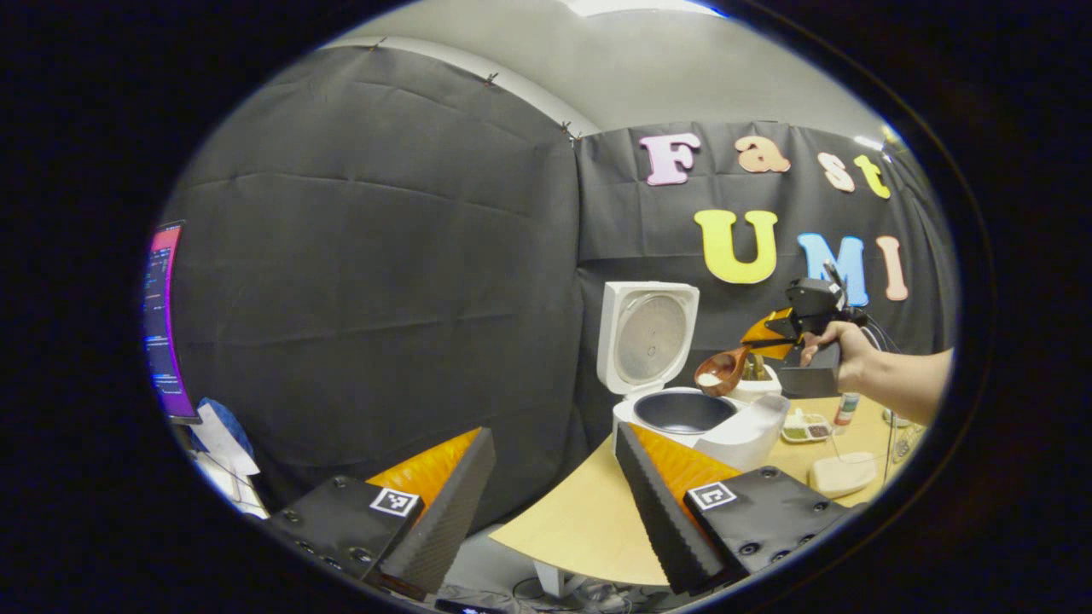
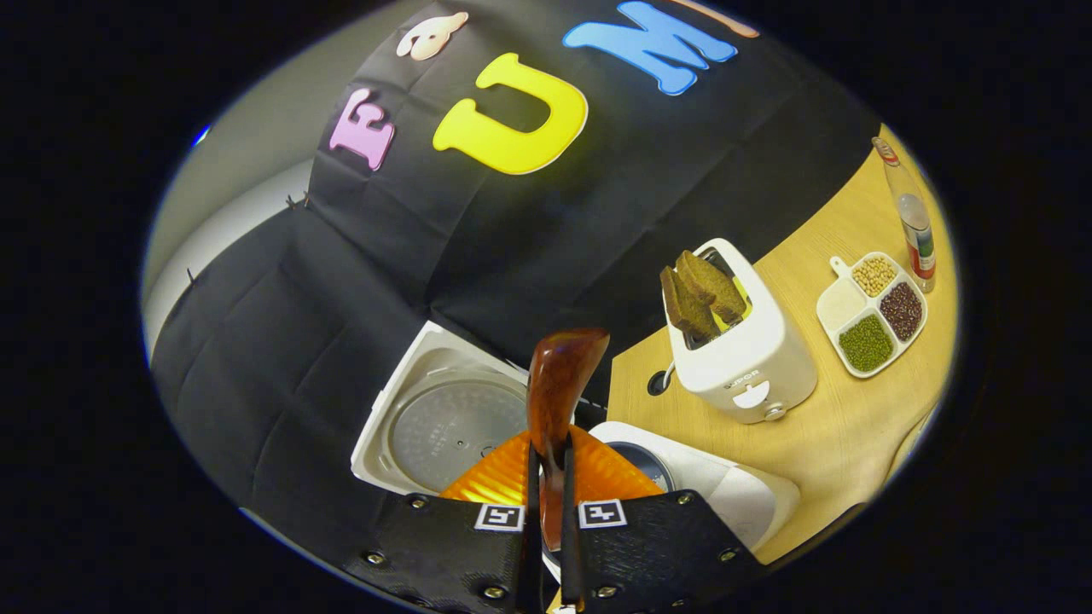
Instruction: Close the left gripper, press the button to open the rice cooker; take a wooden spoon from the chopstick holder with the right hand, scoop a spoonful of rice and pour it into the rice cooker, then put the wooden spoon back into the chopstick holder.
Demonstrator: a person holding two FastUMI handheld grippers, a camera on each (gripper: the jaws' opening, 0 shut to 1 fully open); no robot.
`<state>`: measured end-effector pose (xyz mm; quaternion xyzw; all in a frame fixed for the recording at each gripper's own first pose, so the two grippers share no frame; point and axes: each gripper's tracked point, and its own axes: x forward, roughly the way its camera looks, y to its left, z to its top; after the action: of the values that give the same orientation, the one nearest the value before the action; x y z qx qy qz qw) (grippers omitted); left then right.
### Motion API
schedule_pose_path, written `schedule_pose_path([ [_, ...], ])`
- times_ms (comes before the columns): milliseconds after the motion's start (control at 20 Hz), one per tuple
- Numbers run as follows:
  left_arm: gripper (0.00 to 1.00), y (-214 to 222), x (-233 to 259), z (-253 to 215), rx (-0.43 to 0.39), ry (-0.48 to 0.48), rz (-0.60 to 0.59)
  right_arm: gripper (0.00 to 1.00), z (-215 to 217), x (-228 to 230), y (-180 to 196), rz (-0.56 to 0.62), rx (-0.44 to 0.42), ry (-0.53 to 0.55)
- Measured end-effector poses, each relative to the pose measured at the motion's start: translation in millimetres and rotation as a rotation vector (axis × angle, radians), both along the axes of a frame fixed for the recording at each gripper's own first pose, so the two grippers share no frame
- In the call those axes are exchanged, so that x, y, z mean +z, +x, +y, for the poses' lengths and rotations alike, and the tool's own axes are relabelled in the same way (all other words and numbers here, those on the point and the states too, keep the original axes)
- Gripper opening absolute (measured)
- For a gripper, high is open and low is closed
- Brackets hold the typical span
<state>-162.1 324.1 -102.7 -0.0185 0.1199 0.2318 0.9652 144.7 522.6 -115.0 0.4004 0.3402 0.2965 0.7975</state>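
Right gripper [image 2: 546,503] clamped on wooden spoon [image 2: 559,384], rice-laden, above open rice cooker [image 1: 682,414]; left gripper [image 1: 546,495] wide open, empty. Advice: tip slowly over pot centre.

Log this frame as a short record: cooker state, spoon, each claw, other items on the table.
rice cooker: lid up, inner pot exposed
wooden spoon: held in right claw, bowl carrying rice above the pot
left claw: open, holding nothing, back from the cooker
toaster: bread slices standing in slots
divided dish: four compartments of grains and beans
table: light wood
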Motion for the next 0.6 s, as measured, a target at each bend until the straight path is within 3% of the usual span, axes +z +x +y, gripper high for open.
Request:
schedule_pose_path([
  [300, 0.98, -6, -5, 7, 0.037, 0.001, 0.015, 0.09, 41, -11, -9, -0.179, 0.119, -0.192],
  [600, 0.99, -10, -5, 8, 0.038, 0.006, 0.01, 0.09, 53, 3, -17, -0.507, 0.197, -0.424],
])
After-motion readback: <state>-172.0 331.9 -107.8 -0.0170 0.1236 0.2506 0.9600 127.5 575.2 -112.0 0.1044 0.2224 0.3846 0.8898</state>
